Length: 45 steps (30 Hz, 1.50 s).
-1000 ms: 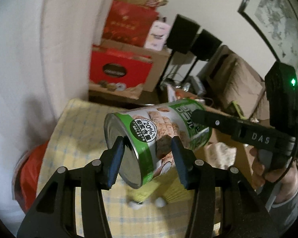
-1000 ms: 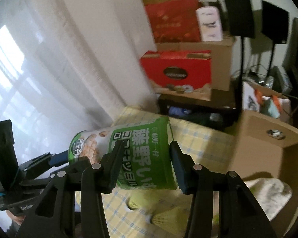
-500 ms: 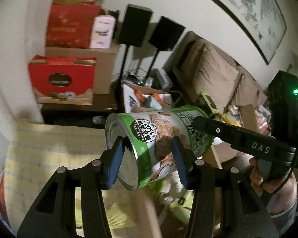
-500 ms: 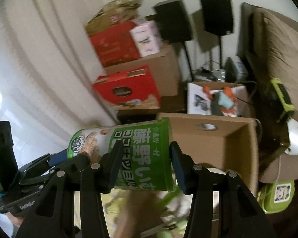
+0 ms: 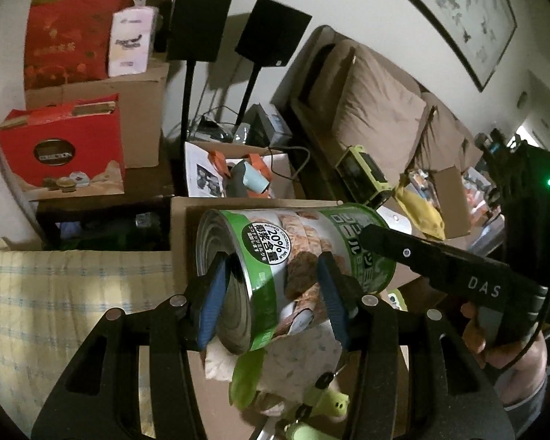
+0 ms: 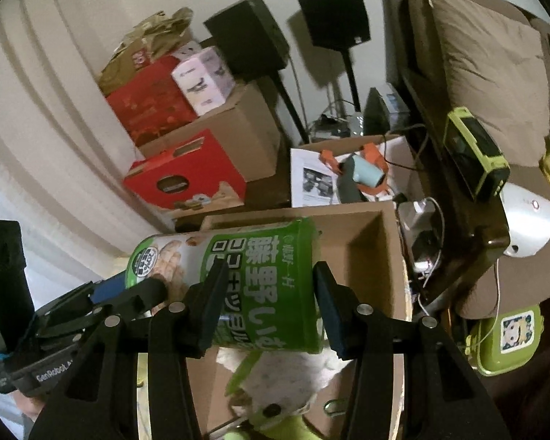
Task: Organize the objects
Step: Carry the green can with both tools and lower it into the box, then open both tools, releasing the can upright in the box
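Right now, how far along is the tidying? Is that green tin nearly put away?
Some things already lie in the cardboard box: a pale cloth and light green items. In hand: the green can, on its side, gripped at one end by the left gripper and at the other by the right gripper, over the open box. Left: lowering it in and letting go.

Two black speakers (image 5: 202, 18) on thin stands fill the upper middle of the left wrist frame; stacked at upper left are a red gift box (image 5: 60, 143), a brown carton (image 5: 139, 110) and a white tissue box (image 5: 131, 46). Brown sofa cushions (image 5: 381, 110) lie right of centre; a framed picture (image 5: 454, 14) hangs at upper right.
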Motion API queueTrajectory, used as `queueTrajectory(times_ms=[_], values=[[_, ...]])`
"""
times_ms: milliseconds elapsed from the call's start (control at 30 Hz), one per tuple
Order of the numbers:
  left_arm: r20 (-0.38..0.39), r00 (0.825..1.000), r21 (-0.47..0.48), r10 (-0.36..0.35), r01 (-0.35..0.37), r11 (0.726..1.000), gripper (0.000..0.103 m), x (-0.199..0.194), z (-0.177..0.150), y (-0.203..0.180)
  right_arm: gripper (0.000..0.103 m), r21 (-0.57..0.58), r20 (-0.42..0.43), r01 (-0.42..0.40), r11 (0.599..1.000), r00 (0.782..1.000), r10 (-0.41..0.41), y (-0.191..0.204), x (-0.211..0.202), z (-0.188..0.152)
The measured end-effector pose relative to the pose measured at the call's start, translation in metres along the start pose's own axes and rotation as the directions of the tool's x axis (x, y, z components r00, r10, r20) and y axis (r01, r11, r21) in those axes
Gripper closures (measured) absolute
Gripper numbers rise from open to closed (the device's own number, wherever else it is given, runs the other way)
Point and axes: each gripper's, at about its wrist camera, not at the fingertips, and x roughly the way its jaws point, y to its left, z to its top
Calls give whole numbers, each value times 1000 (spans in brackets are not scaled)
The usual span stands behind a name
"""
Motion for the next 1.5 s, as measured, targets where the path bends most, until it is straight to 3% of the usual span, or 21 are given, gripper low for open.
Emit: queueTrajectory(times_ms=[700,1033,1233,1433,1500], values=[[-87,996,-6,26,-27,1000,57,78,-5,16,54,16,-26,69,998,997,-68,-32,58,-12],[-104,994,-20,32,-34,999,57,89,-8,23,54,-83,1,109,991,994,-109,-24,67,-22],[-110,994,-10,27,-28,1000,59,84,-10,24,54,-74,-2,112,991,994,-113,-27,64,-24],[-81,995,10,53,-53,999,50,64,-14,24,51,-98,16,152,983,988,-151,-25,51,-29],[-67,997,-2,47,-47,999,41,54,-17,26,49,-108,25,182,977,983,-181,-22,44,-32]])
